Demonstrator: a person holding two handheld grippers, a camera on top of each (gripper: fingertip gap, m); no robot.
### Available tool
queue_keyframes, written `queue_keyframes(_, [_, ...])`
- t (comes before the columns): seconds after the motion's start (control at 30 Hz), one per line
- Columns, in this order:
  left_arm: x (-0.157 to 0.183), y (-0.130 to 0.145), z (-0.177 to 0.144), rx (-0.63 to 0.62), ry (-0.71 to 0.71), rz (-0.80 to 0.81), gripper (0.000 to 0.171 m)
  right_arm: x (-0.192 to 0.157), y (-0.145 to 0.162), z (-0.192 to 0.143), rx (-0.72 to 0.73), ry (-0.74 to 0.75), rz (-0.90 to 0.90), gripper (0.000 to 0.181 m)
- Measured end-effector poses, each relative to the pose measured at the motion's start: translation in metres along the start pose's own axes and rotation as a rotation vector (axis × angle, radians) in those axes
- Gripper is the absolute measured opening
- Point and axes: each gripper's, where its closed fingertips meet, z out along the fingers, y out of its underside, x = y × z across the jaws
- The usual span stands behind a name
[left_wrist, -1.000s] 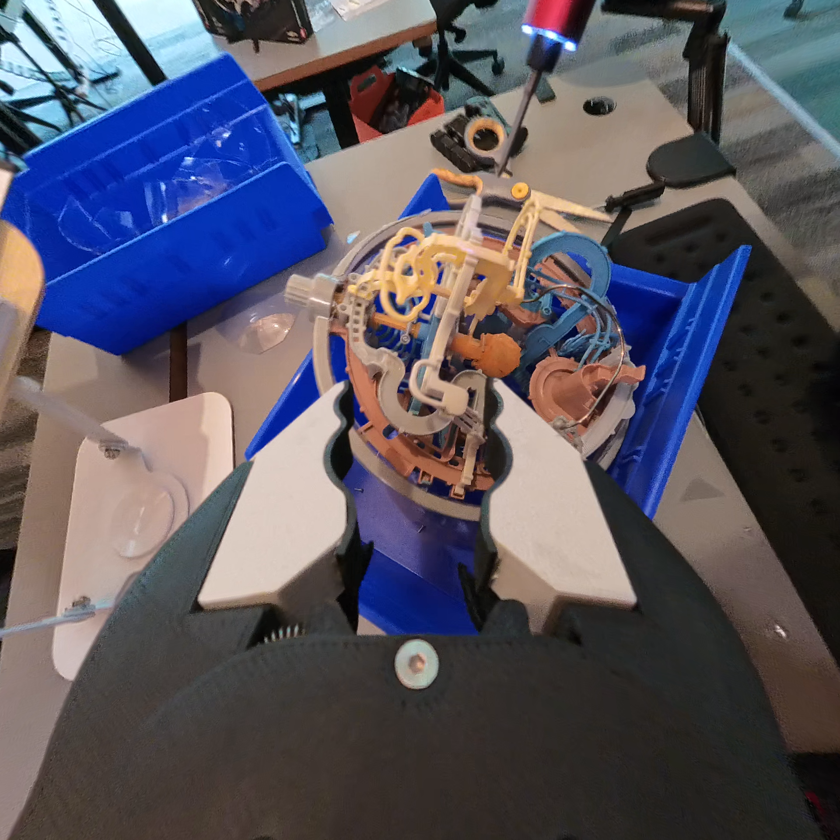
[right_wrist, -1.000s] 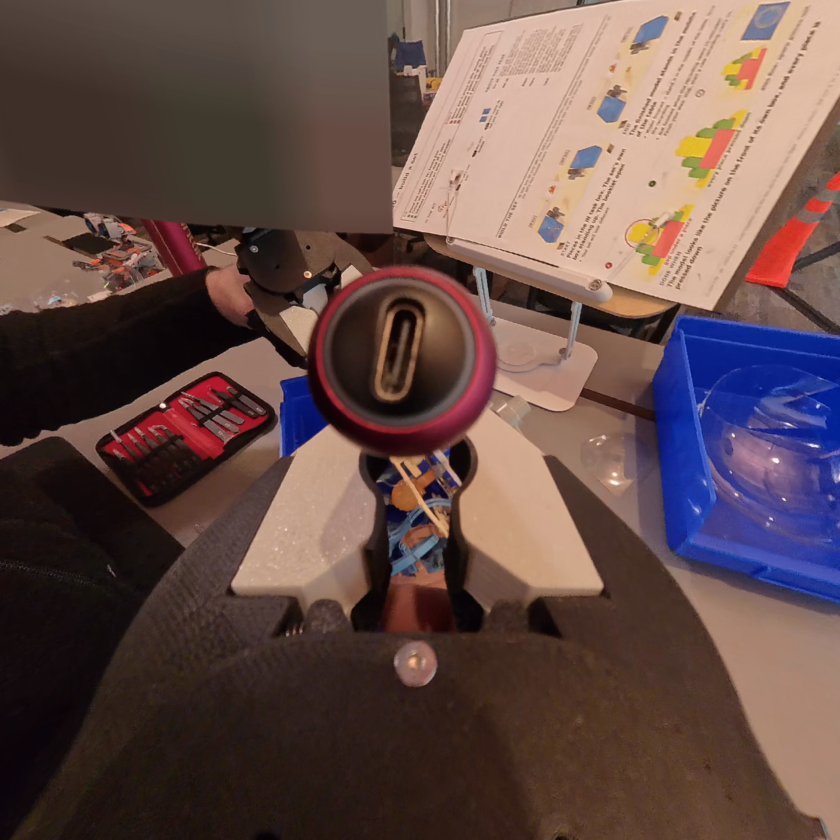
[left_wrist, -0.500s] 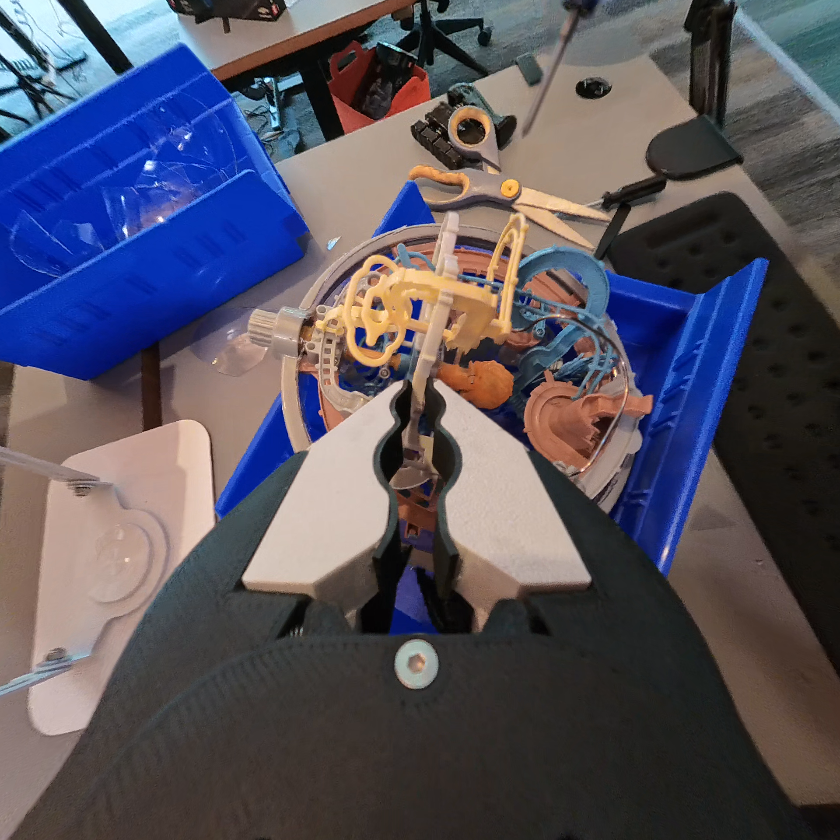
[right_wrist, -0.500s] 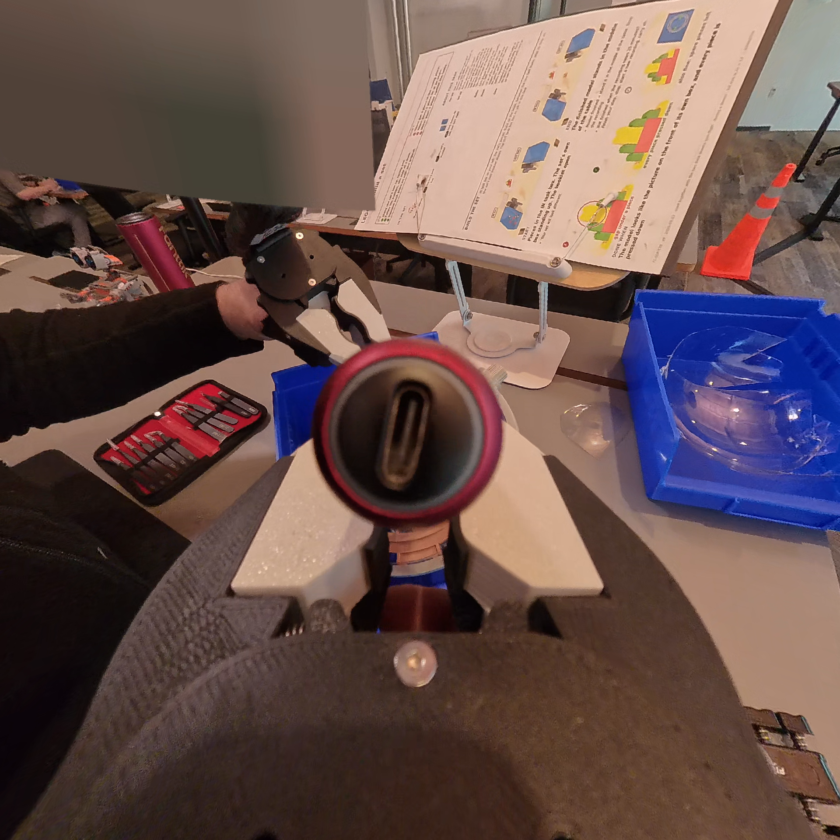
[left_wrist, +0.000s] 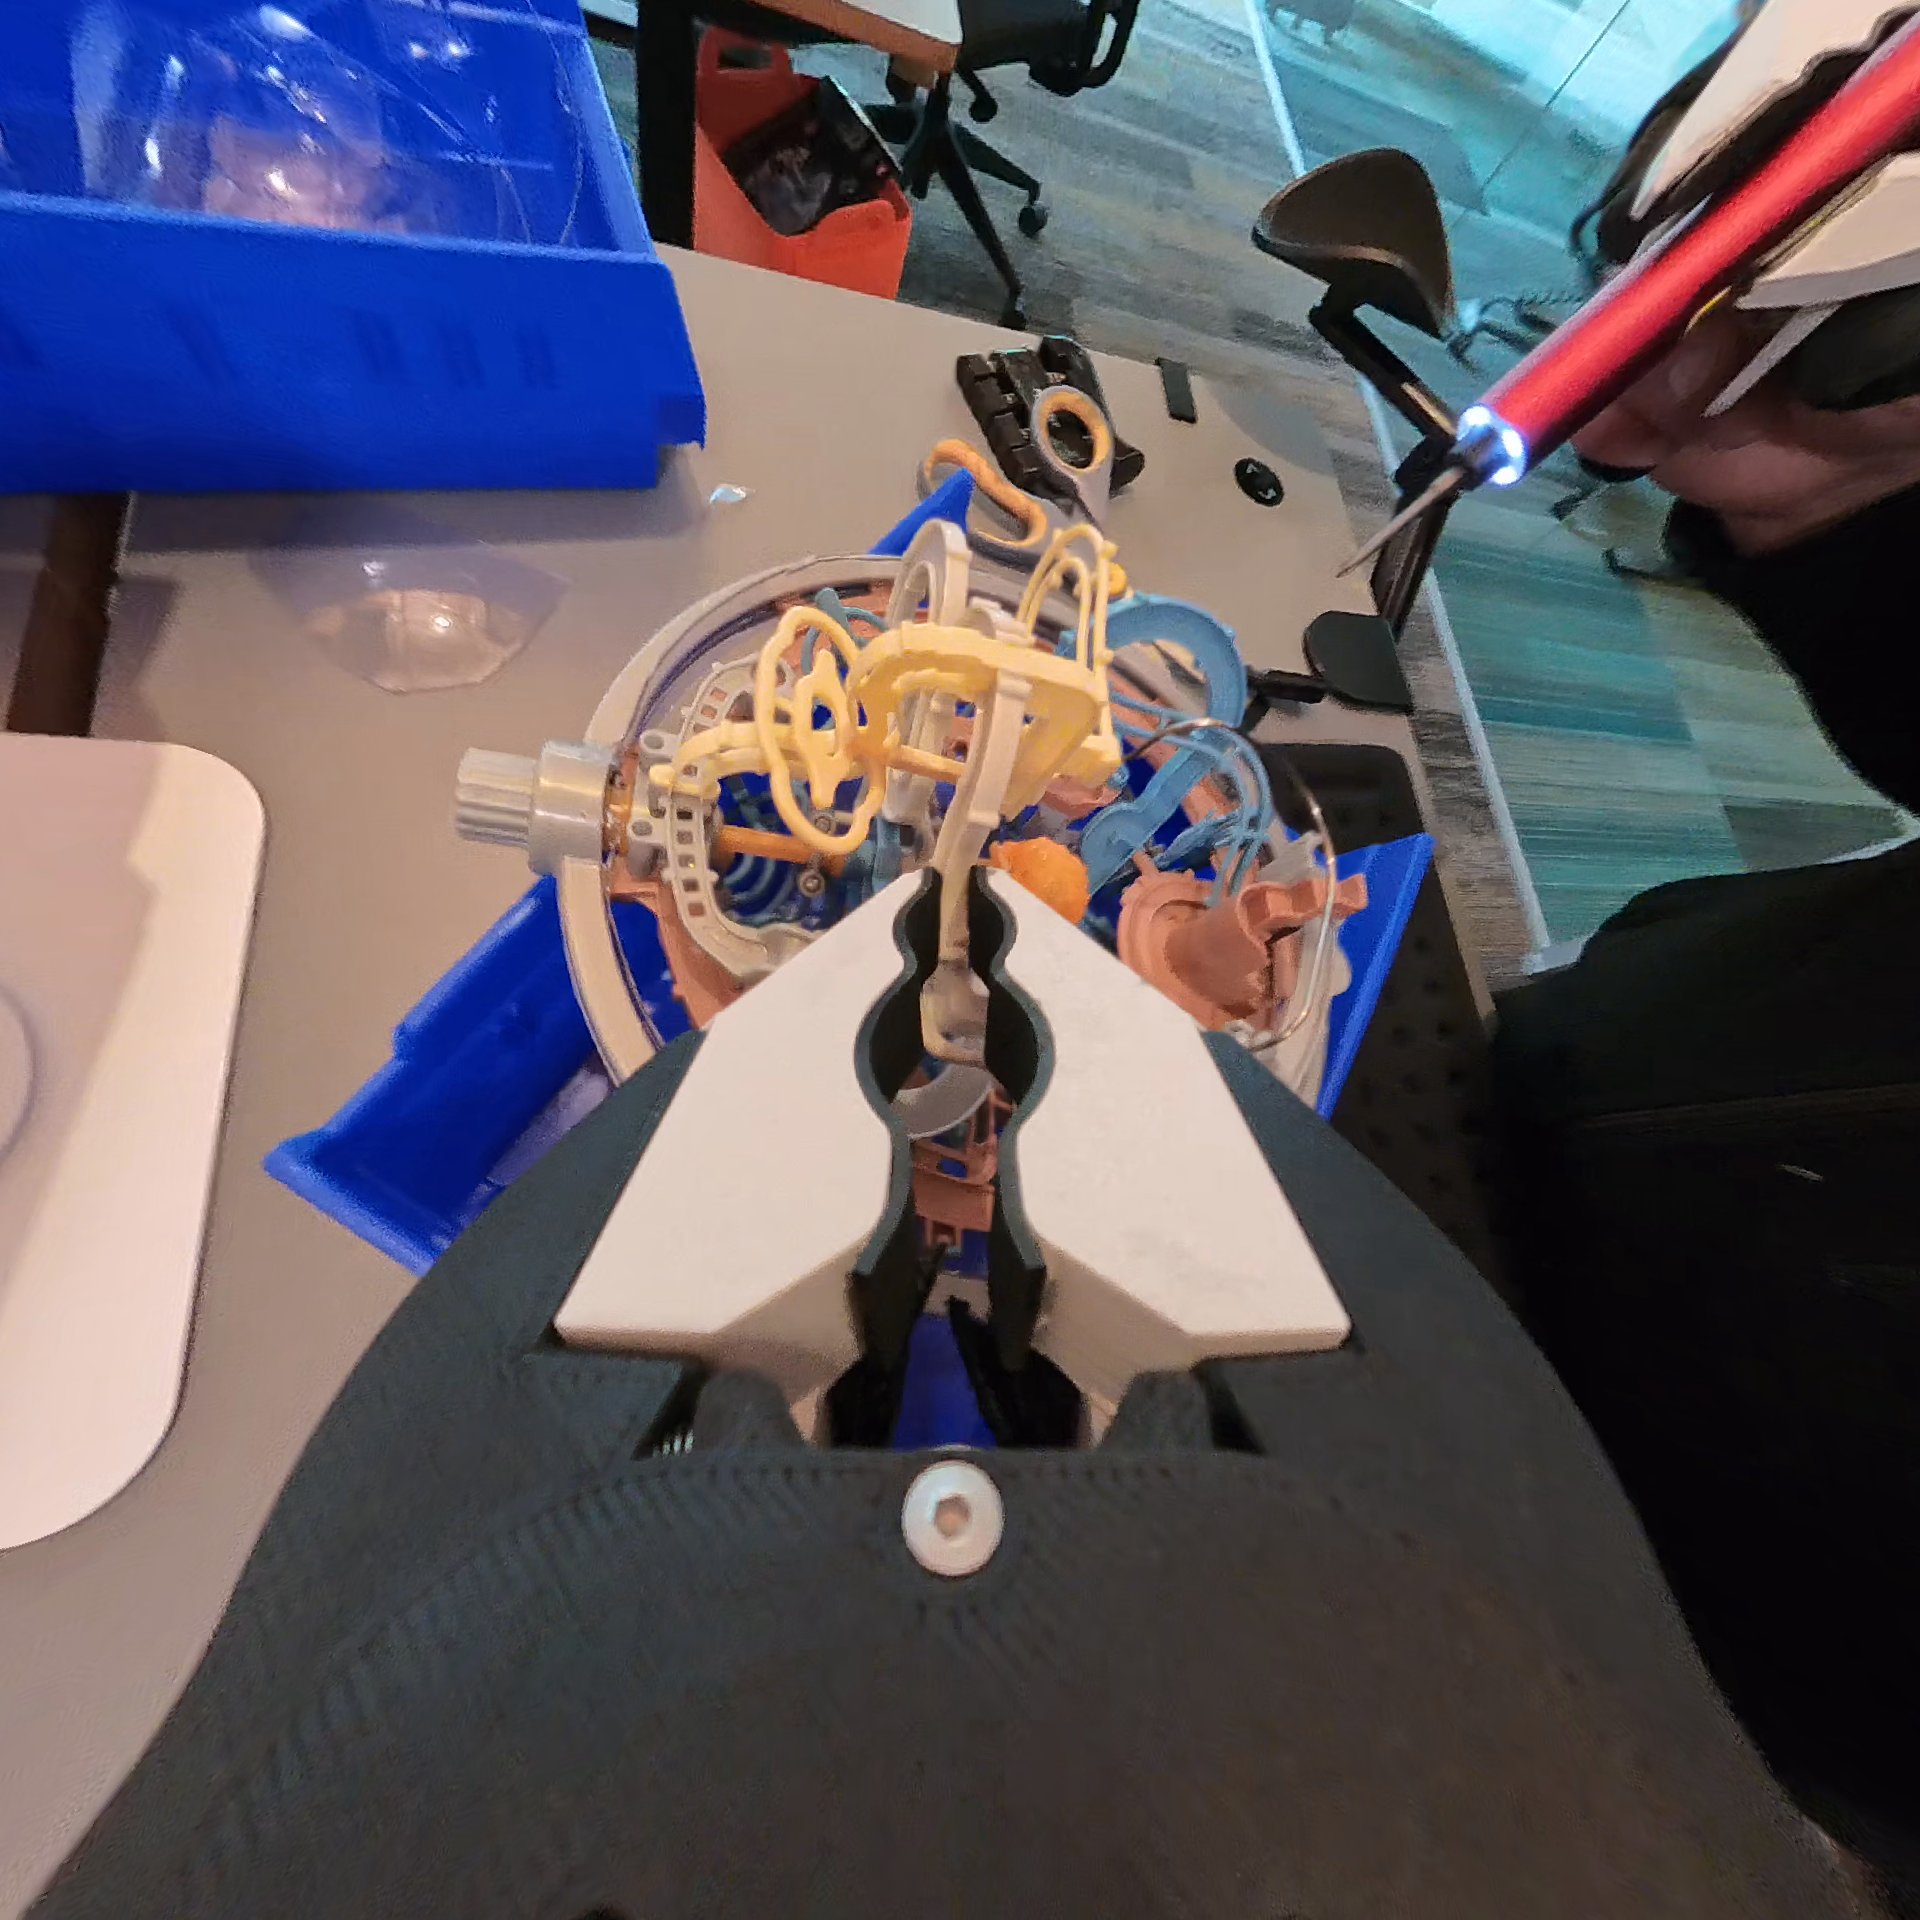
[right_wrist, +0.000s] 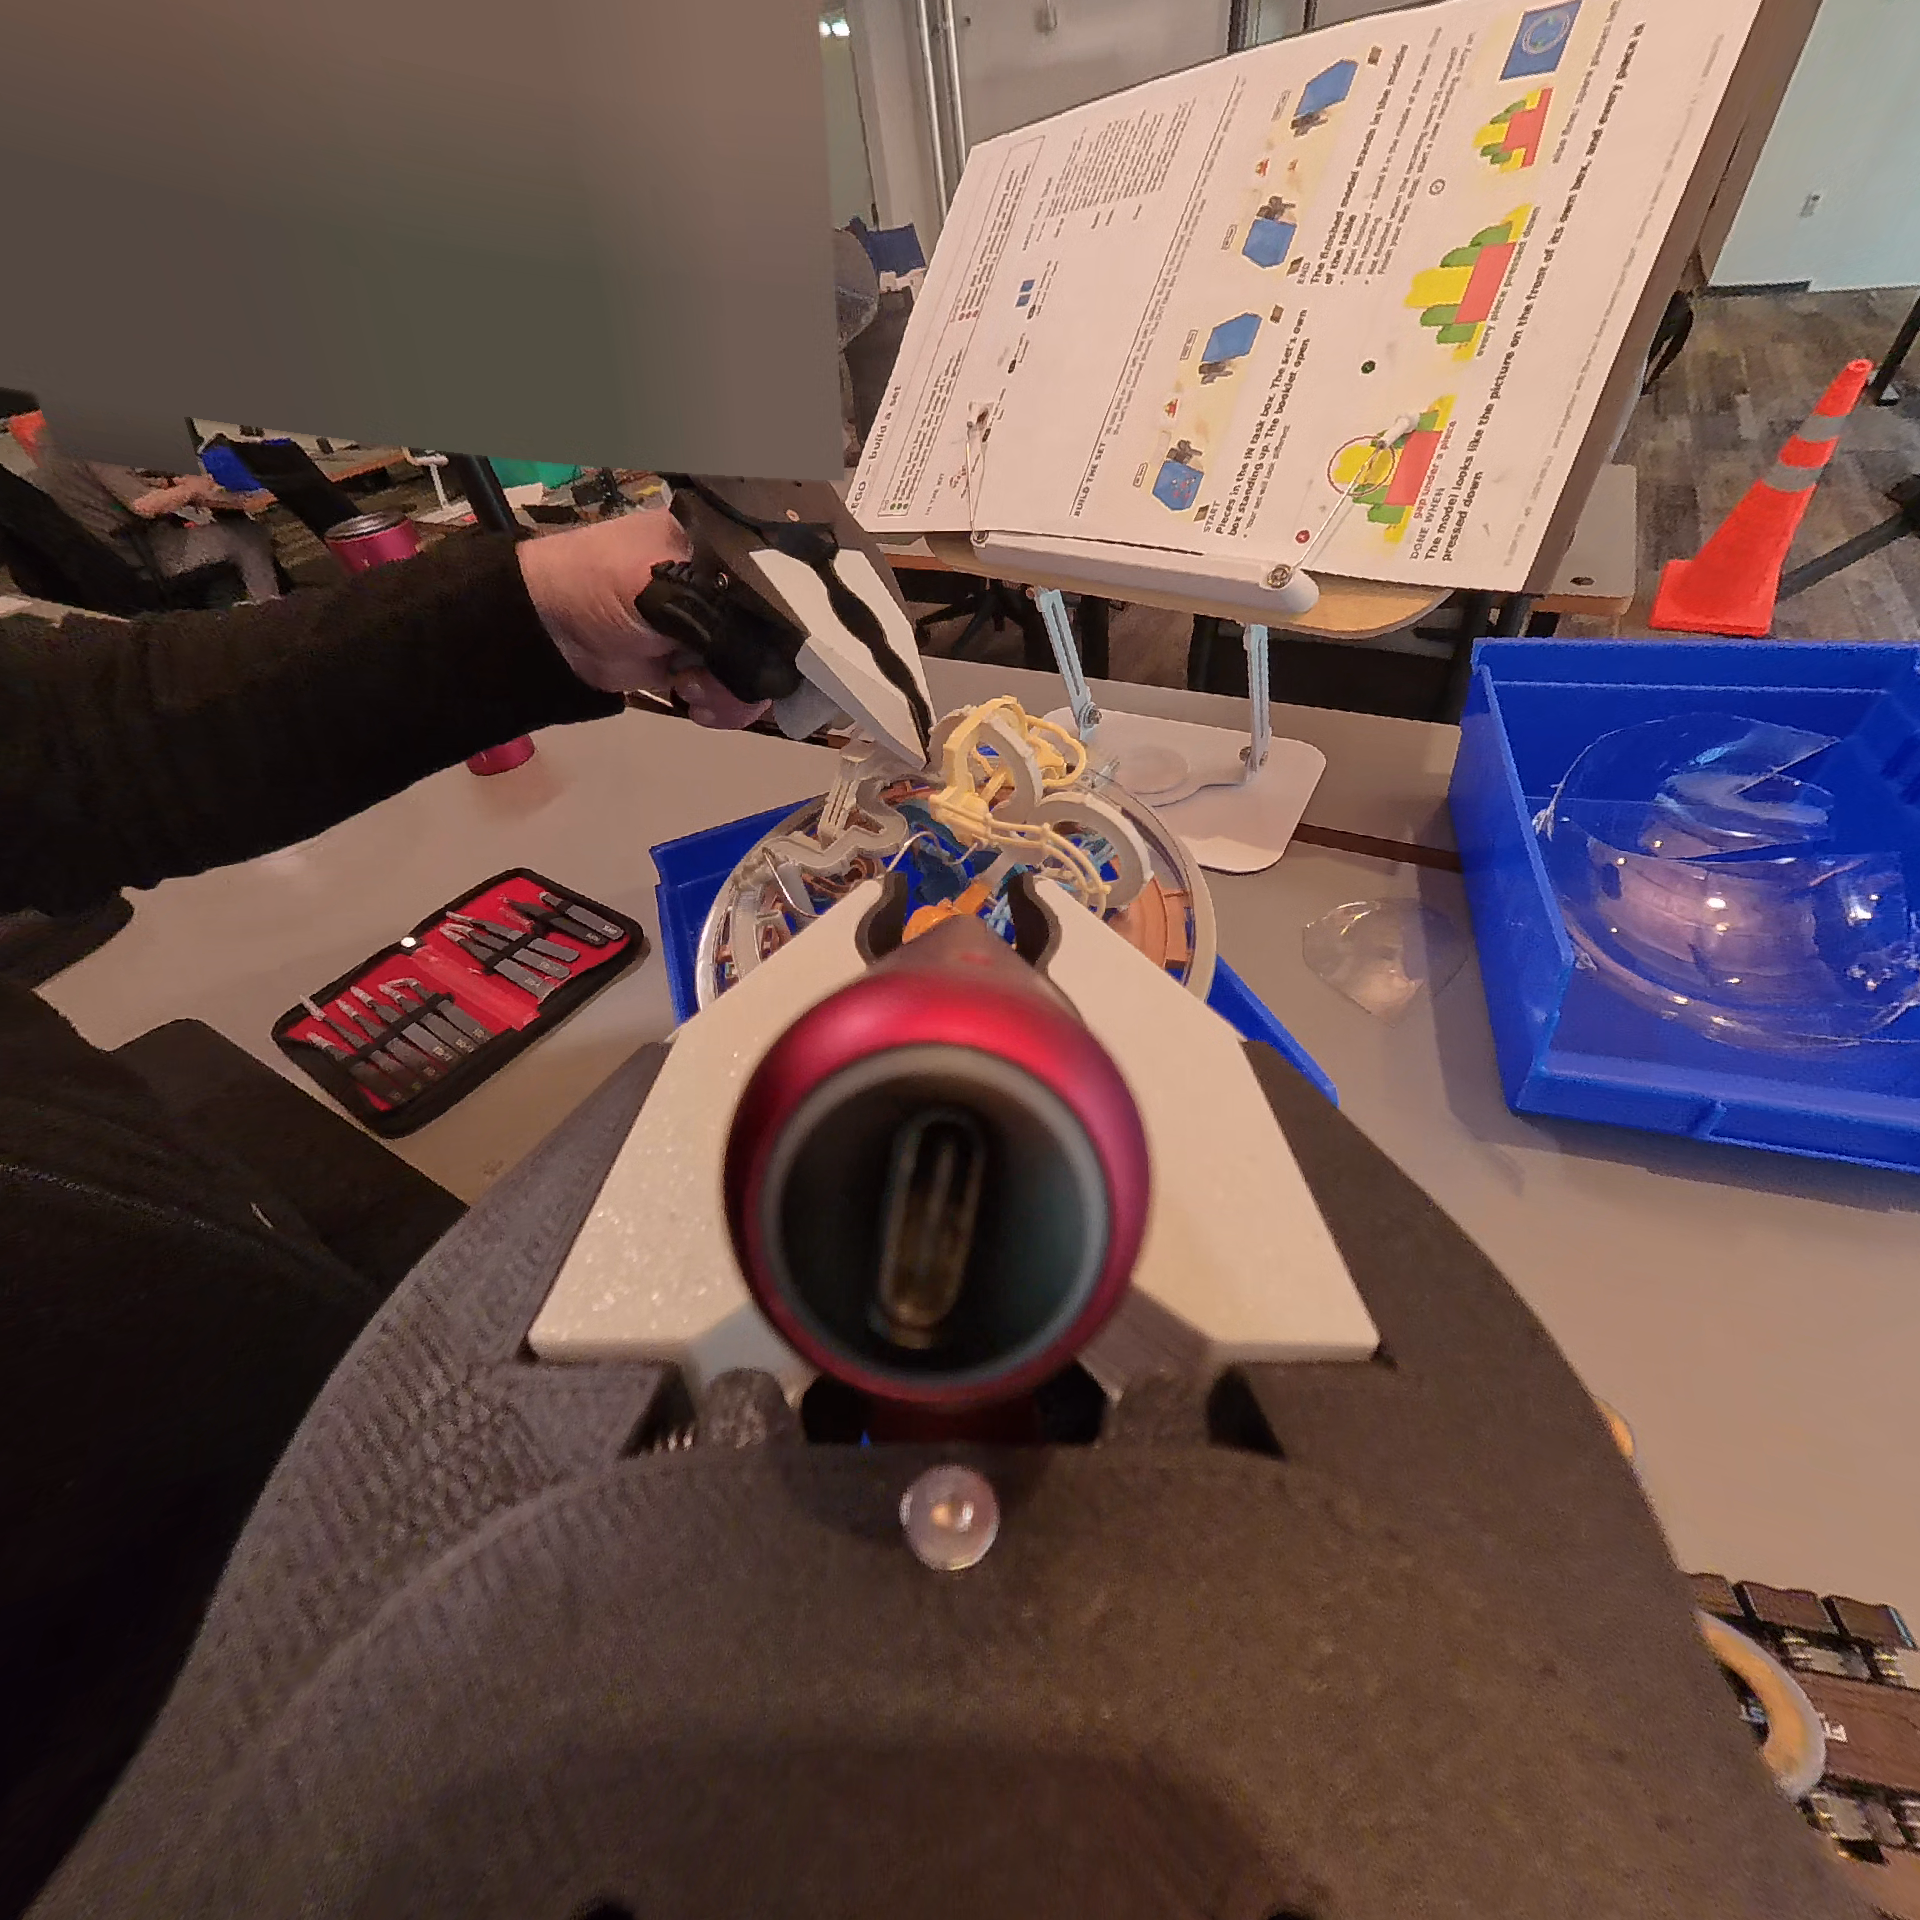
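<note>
A round plastic maze model (left_wrist: 831, 727) of yellow, blue, brown and grey tracks in a grey ring sits in a small blue bin (left_wrist: 468, 1070). My left gripper (left_wrist: 954, 878) is shut on a pale grey strut (left_wrist: 971, 810) that rises from the model's middle. In the right wrist view the left gripper (right_wrist: 904, 727), held by a hand, touches the top of the model (right_wrist: 966, 831). My right gripper (right_wrist: 951, 894) is shut on a red electric screwdriver (right_wrist: 935, 1174). The screwdriver (left_wrist: 1621, 312) has its tip light on and hangs in the air to the right of the model, apart from it.
A large blue bin (right_wrist: 1662, 1091) holds clear dome shells (right_wrist: 1714, 883). A small clear dome (right_wrist: 1371, 956) lies on the grey table. A paper stand (right_wrist: 1247, 291), an open red tool case (right_wrist: 457, 987), scissors (left_wrist: 987, 488) and a black mat (left_wrist: 1434, 1091) surround the model. Some 20 centimetres of space lies between my two pairs of fingers.
My left gripper has shut on the grey strut; it was open around the model a second ago. My right gripper has drawn the screwdriver up and away from the model's far edge.
</note>
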Motion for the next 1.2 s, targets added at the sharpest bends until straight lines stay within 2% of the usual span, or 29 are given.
queue_keyframes(0.23, [0.001,0.026,0.01,-0.084,-0.093,0.002,0.005,-0.014,0.017,0.001,-0.02,-0.056,0.007,0.019])
queue_keyframes(0.53, [0.006,0.022,0.01,0.015,-0.185,-0.182,0.005,-0.04,0.042,0.004,-0.066,-0.092,0.007,0.018])
queue_keyframes(0.73, [0.012,0.005,-0.002,0.176,-0.232,-0.336,0.003,-0.036,0.043,-0.012,-0.021,-0.067,0.024,0.018])
queue_keyframes(0.83, [0.023,-0.002,0.002,0.247,-0.238,-0.418,0.003,-0.033,0.045,-0.021,-0.008,-0.07,0.026,0.018])
queue_keyframes(1.07, [0.041,0.009,0.023,0.213,-0.392,-0.419,0.003,-0.019,0.051,-0.043,0.008,-0.097,0.031,0.018])
queue_keyframes(1.2, [0.052,0.015,0.03,0.22,-0.448,-0.454,0.004,-0.005,0.06,-0.048,-0.031,-0.093,0.006,0.018])
